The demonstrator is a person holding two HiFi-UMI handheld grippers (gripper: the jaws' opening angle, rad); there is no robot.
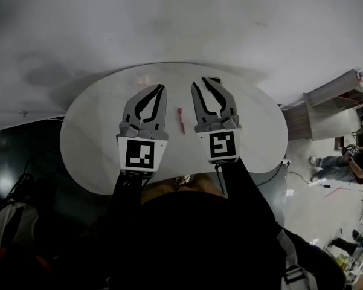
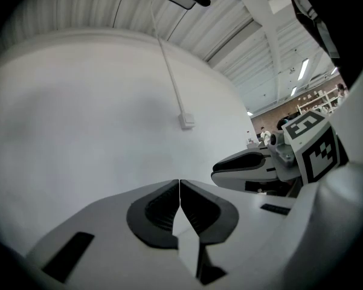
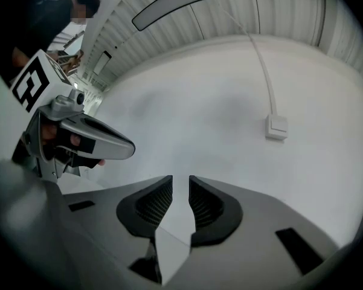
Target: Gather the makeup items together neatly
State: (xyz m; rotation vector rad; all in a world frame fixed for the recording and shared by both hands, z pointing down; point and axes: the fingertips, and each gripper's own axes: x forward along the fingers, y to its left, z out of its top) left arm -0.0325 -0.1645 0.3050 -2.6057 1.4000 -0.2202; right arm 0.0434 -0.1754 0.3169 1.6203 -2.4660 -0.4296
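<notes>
A slim red makeup stick lies on the round white table, between my two grippers. A small dark item lies at the table's far side, just past the right gripper's tips. A faint pinkish item rests at the far left of the tabletop. My left gripper hovers above the table, its jaws touching at the tips and holding nothing. My right gripper is held level with it, with a narrow gap and nothing between the pads. Both gripper views face the wall, so the table is hidden in them.
A white wall stands behind the table, with a cable duct running down to a socket box. A shelf unit and a seated person are at the right. A backpack lies on the floor at the lower left.
</notes>
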